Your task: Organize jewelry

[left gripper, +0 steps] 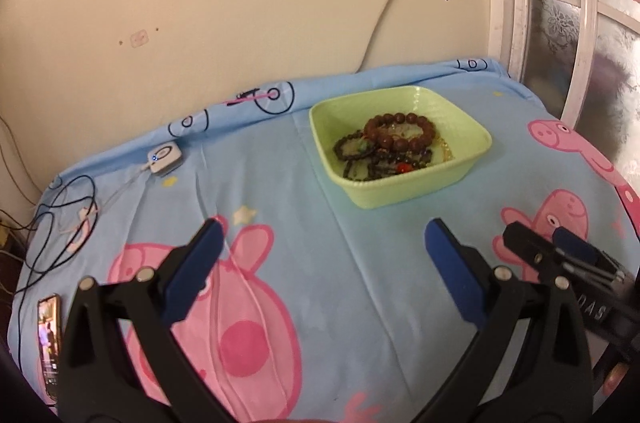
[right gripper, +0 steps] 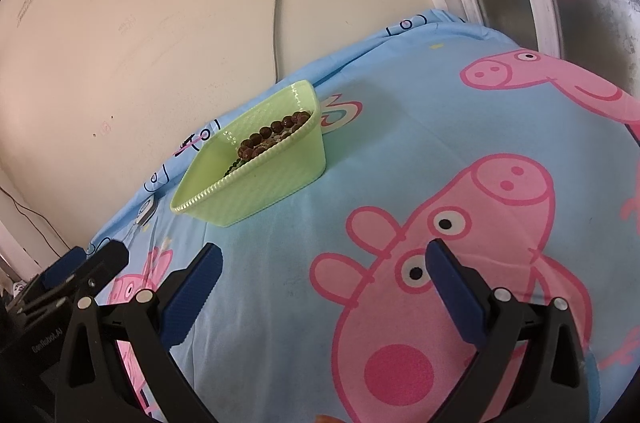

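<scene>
Hovering above a bed sheet [left gripper: 360, 263] printed with cartoon pigs, the left tongs [left gripper: 320, 243] and the right tongs [right gripper: 324, 263] both hang spread wide and empty, neither touching anything. The jewelry already sits in a green plastic tray [left gripper: 452, 179] near the wall: a bracelet of large brown beads [left gripper: 400, 133] lies on top of darker bead strands [left gripper: 360, 153], with one small red bead [left gripper: 404, 167] showing among them. From the right-hand view only the brown beads show above the tray's near wall. No loose piece is visible on the sheet, so the sorting looks close to done. Off to the left a small white device [left gripper: 164, 157] with tangled black cables [left gripper: 64, 219] and a phone [left gripper: 49, 335] lie on the sheet, well apart from the tray. The likely trouble from here: the strands are heaped and overlapping, so a pinch on one could drag its neighbours out. The light tray on soft bedding could also tip or slide if a finger knocks its rim.
</scene>
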The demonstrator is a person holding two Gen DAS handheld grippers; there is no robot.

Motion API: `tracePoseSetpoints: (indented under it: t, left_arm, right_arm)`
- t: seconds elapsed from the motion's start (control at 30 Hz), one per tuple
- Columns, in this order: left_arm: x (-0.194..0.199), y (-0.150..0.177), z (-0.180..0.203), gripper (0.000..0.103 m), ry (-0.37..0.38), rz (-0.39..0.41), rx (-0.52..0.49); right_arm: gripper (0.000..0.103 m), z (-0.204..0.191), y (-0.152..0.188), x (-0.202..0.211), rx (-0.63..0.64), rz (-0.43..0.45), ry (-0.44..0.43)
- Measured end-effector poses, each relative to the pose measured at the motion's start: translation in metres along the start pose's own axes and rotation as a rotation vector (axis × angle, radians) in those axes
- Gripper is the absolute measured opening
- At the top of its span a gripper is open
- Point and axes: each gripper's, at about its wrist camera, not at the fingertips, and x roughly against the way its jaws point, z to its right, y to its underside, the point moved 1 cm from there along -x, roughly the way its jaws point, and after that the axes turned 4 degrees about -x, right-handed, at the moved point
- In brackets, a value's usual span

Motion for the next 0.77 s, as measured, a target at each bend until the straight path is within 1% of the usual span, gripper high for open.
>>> tracePoseSetpoints:
  t: [0.1,0.27,0.33,0.47,0.53,0.67,0.77]
  left_arm:
    - [-0.005,0.001,0.001,0.097,0.042,-0.018,0.018]
    - [-0.013,0.008,-0.001,0.097,0.058,-0.024,0.036]
    - [-0.013,0.008,0.000,0.097,0.051,-0.014,0.030]
    - [-0.007,0.011,0.003,0.097,0.016,0.031,0.005]
    - [-0.008,0.011,0.000,0.097,0.021,0.027,0.015]
    - [-0.014,0.012,-0.012,0.097,0.013,-0.010,0.073]
    - [-0.012,0.012,-0.019,0.097,0.008,0.001,0.097]
  right_arm:
    - [0.080,0.001,0.000,0.000,-0.006,0.003,0.009]
    - [0.080,0.003,0.000,-0.001,-0.012,0.004,0.006]
    - [0.080,0.003,0.000,0.000,-0.008,0.004,0.006]
    - [0.080,0.003,0.000,0.001,-0.003,0.013,0.012]
    - [0.080,0.003,0.001,0.002,-0.007,0.015,0.012]
    - [0.080,0.006,0.000,0.003,-0.013,0.021,0.009]
    - [0.080,0.006,0.000,0.003,-0.009,0.018,0.008]
